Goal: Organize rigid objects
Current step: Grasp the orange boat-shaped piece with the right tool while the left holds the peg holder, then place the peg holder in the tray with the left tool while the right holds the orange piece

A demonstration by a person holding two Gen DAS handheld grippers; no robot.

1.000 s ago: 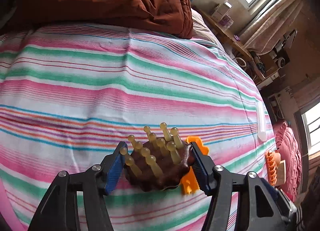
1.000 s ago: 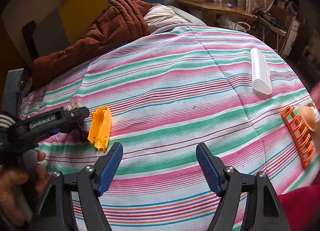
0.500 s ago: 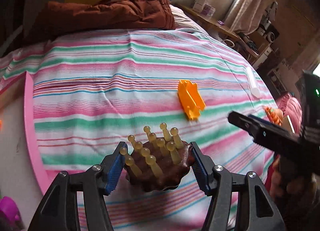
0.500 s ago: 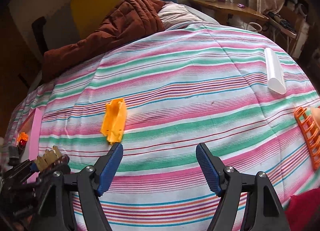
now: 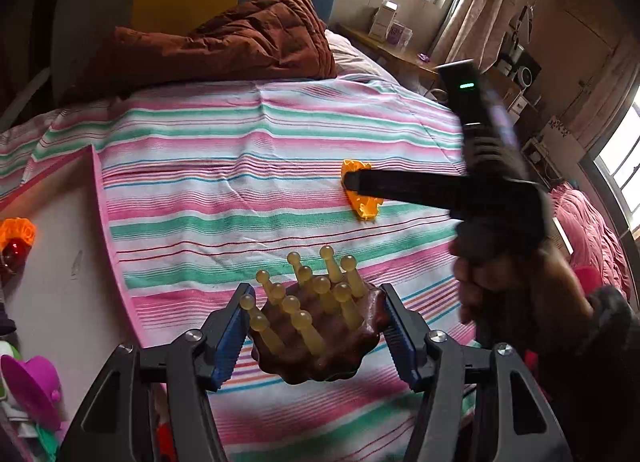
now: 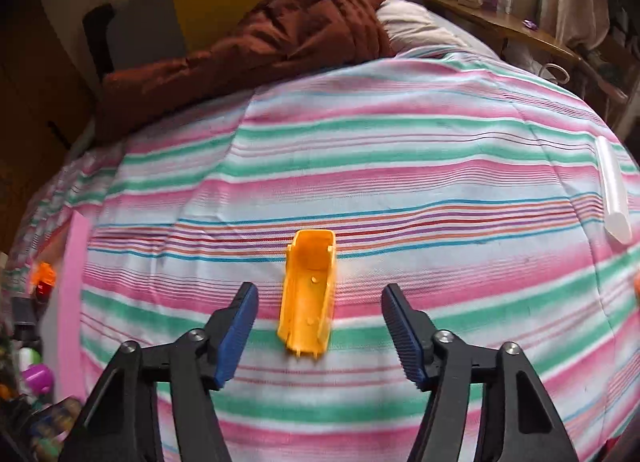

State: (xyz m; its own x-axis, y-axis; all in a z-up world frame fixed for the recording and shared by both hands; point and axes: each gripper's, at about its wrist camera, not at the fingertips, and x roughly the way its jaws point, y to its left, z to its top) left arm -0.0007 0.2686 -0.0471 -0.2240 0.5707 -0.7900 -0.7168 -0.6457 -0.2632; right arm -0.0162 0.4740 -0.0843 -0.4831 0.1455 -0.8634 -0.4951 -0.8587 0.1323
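My left gripper (image 5: 314,336) is shut on a brown massager (image 5: 320,346) with yellowish rounded pegs, held above the striped bedspread (image 5: 224,197). In the right wrist view an orange plastic shell (image 6: 308,294) lies on the bedspread between the blue pads of my right gripper (image 6: 318,332). Its jaws are closing and the pads stand clear of the shell on both sides. From the left wrist view that right gripper (image 5: 360,183) reaches in over the orange shell (image 5: 364,205), with a person's hand (image 5: 504,286) on its handle.
A pink-edged white box (image 5: 52,262) at the left holds small toys, among them a purple piece (image 5: 32,386) and an orange-red one (image 5: 16,238). A brown quilt (image 6: 272,37) lies at the bed's head. A white tube (image 6: 612,197) rests far right.
My right gripper moved left over the orange shell, and its jaws narrowed around it. My left gripper carried the massager left toward the pink-edged box.
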